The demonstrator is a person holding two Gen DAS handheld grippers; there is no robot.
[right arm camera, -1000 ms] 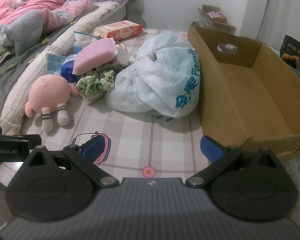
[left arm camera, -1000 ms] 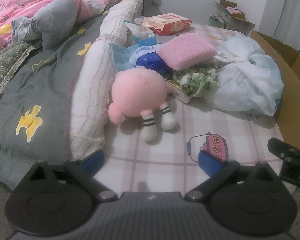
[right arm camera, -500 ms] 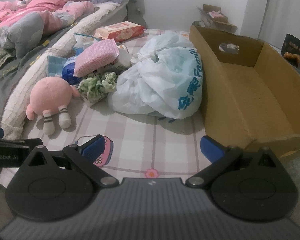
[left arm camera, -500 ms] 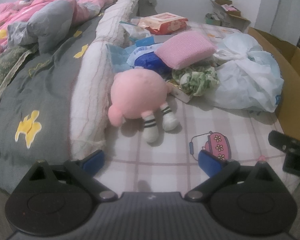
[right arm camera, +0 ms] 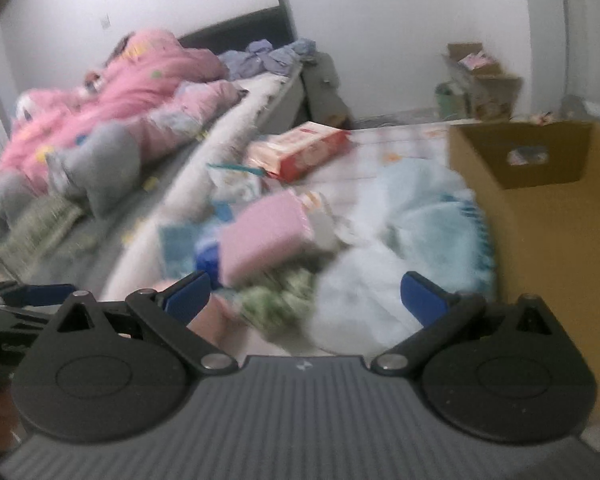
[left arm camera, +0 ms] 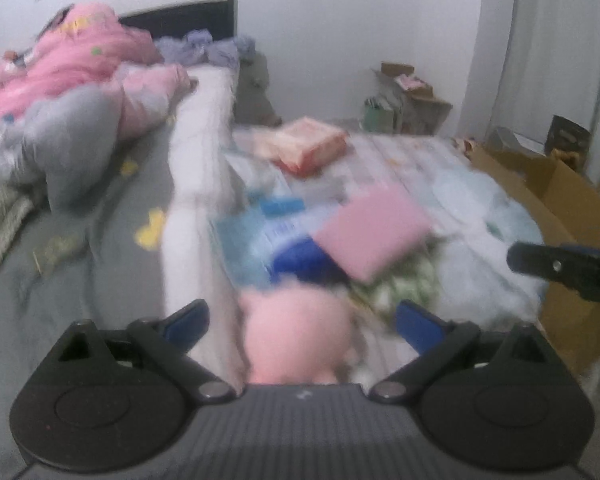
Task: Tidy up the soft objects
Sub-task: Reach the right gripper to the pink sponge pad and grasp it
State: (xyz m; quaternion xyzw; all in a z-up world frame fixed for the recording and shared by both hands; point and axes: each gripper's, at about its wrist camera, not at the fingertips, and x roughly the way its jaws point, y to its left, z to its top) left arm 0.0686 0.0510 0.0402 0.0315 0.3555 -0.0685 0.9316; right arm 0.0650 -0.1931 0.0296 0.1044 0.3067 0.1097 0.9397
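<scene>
Both views are motion-blurred. The pink plush toy (left arm camera: pixel 298 336) lies on the checked mat between the wide-open fingers of my left gripper (left arm camera: pixel 302 322), close to the camera; the fingers do not touch it. Behind it lie a pink pad (left arm camera: pixel 370 232), a green-white cloth (left arm camera: pixel 400 286) and a white plastic bag (left arm camera: pixel 496 236). My right gripper (right arm camera: pixel 306 298) is open and empty, above the green-white cloth (right arm camera: pixel 274 304) and the white bag (right arm camera: pixel 400 256). The pink pad (right arm camera: pixel 266 236) lies beyond it. An open cardboard box (right arm camera: pixel 548 216) stands at the right.
A bed with a grey cover (left arm camera: pixel 100 240) and pink quilt (left arm camera: pixel 72 68) fills the left. A wet-wipes pack (left arm camera: pixel 306 144) lies at the back of the mat. Small boxes (right arm camera: pixel 480 80) stand by the far wall. The right gripper's finger (left arm camera: pixel 560 266) shows at the left wrist view's right edge.
Both grippers have moved forward and tilted up, so more wall shows. The plush toy now sits between the left fingers. Both grippers stay open.
</scene>
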